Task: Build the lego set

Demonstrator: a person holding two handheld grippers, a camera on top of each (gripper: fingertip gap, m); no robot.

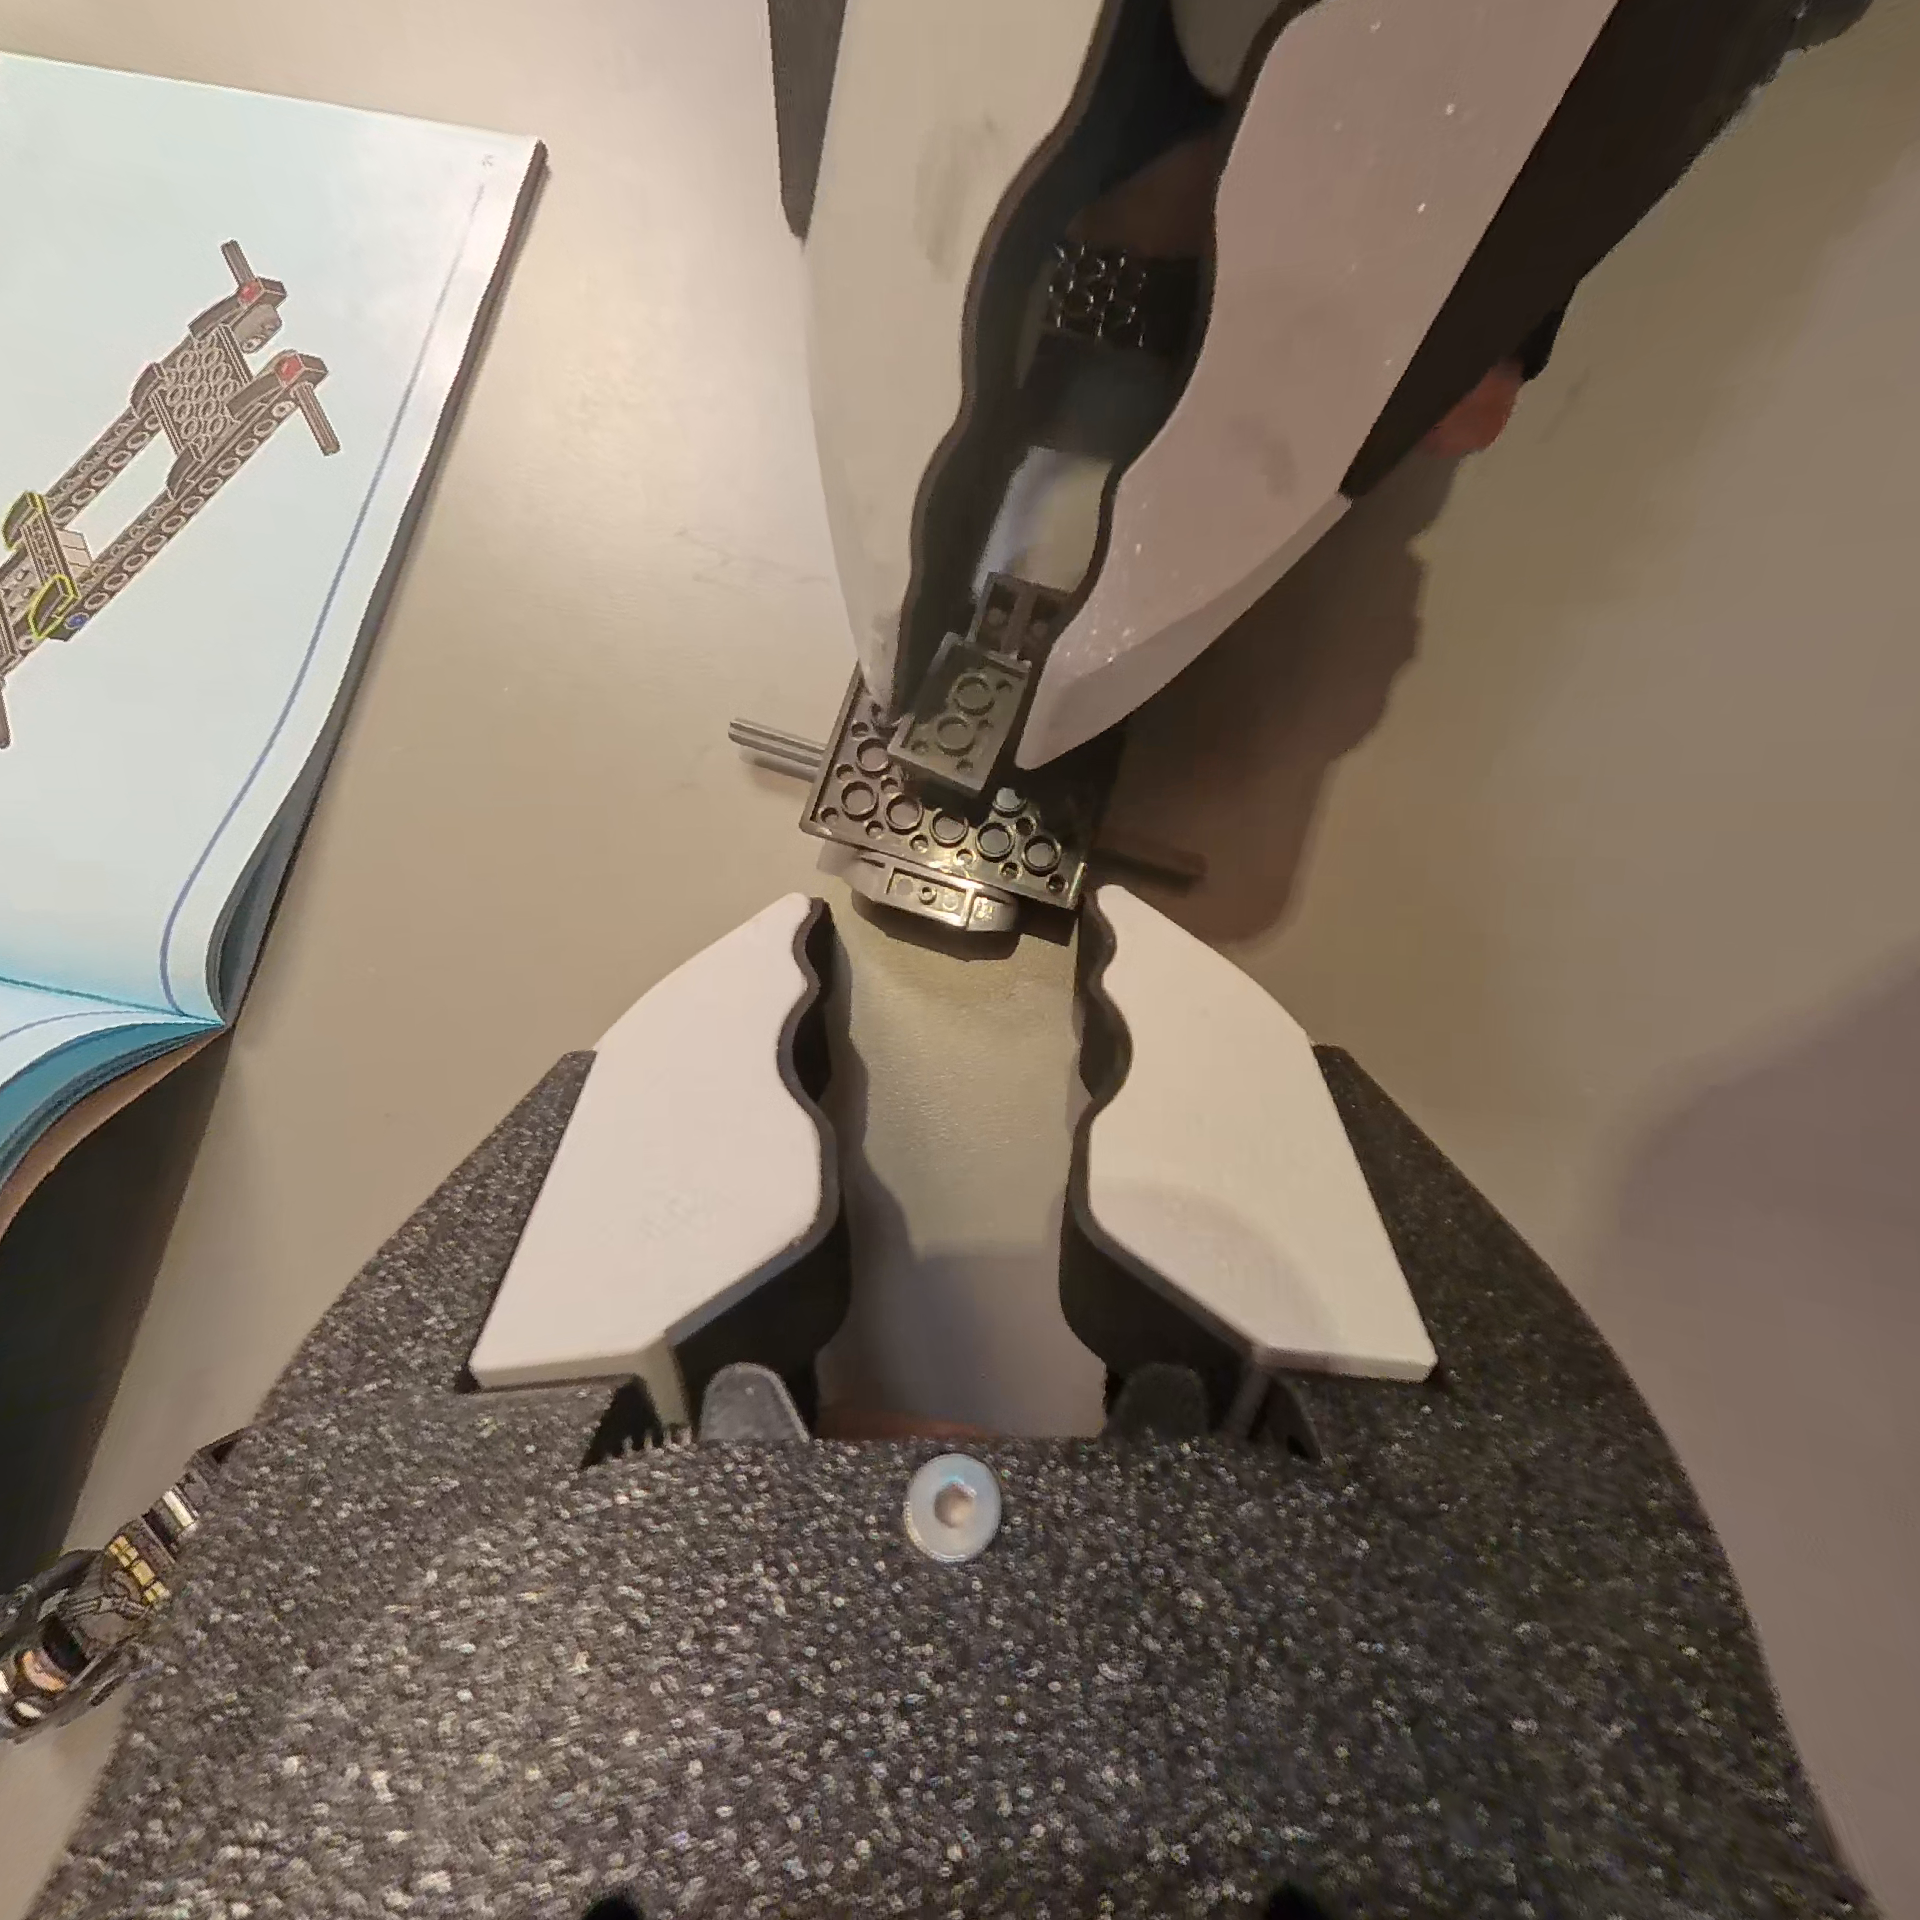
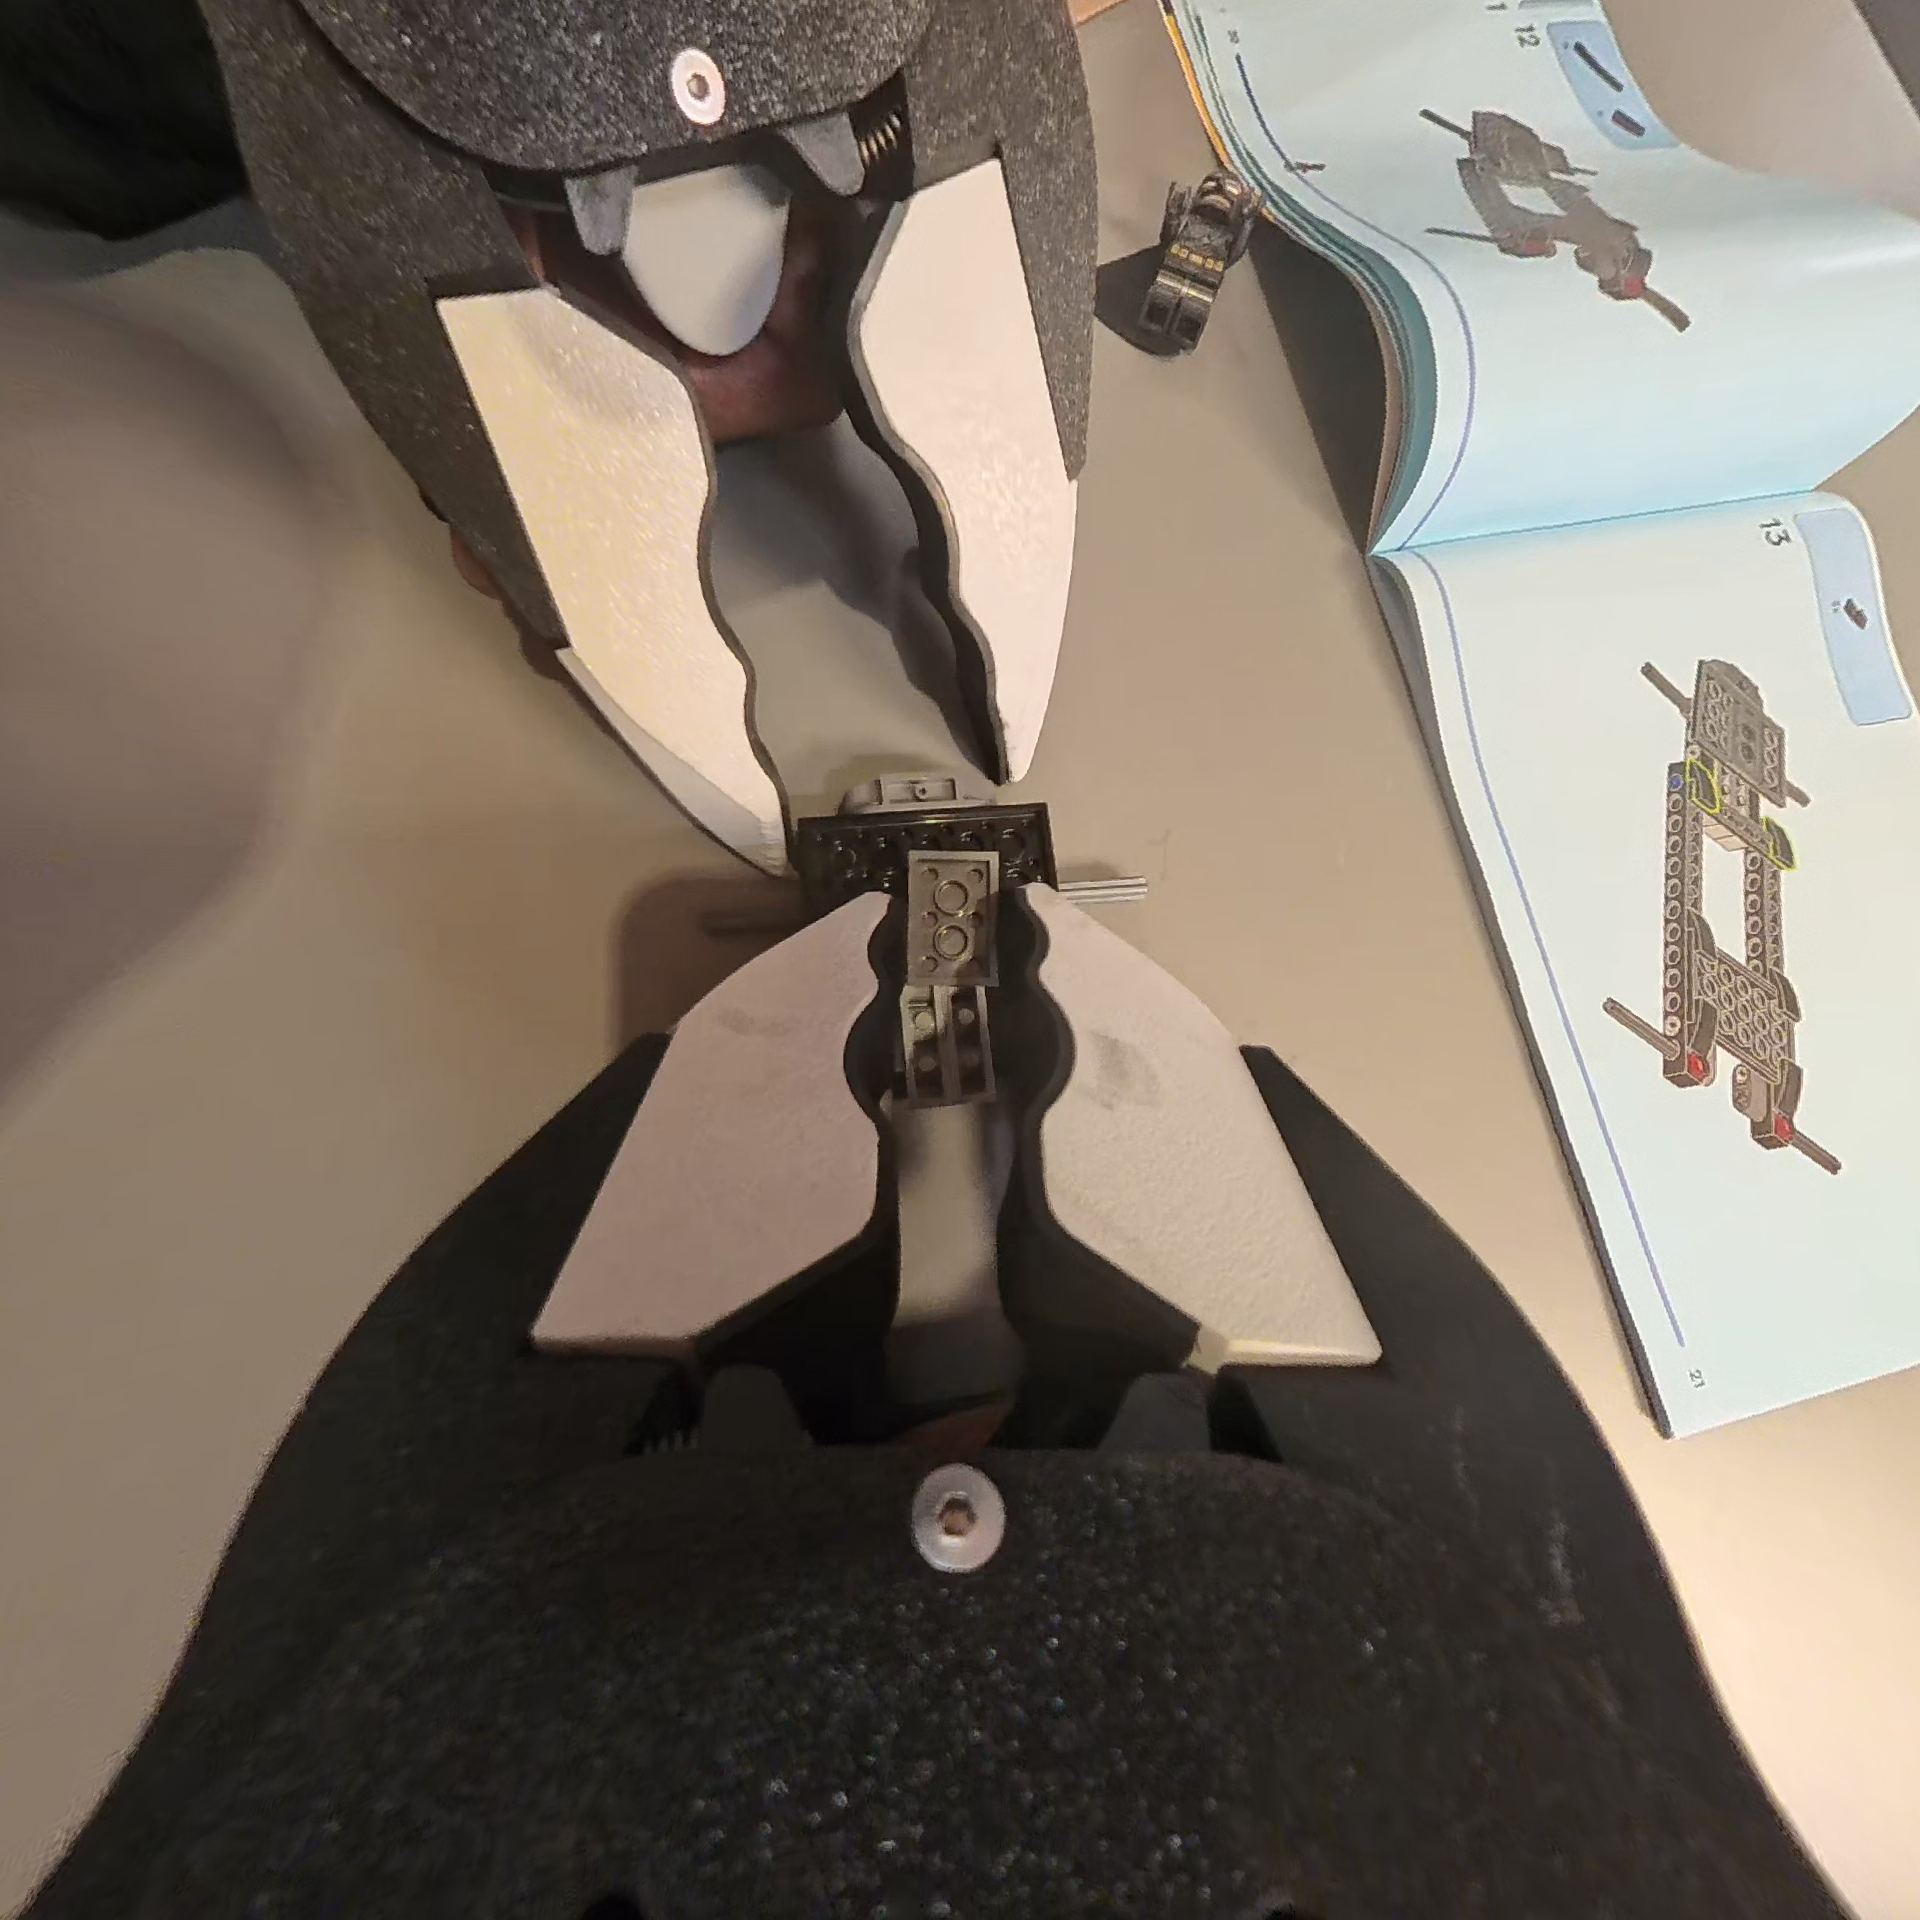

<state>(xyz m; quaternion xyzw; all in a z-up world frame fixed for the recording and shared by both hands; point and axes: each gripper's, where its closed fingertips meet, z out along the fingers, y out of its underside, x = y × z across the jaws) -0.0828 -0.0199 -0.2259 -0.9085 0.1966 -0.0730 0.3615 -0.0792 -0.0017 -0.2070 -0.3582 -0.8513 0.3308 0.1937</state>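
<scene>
The right gripper [image 2: 951,914] is clenched on a grey brick assembly [image 2: 951,930]. The left gripper [image 1: 951,904] grips its black plate [image 1: 940,821] by the ends, apparently touching. All sits over a beige table [image 1: 623,623]. An open instruction booklet [image 2: 1621,831] lies right, with 1 small dark figure [image 2: 1195,255] beyond.
</scene>
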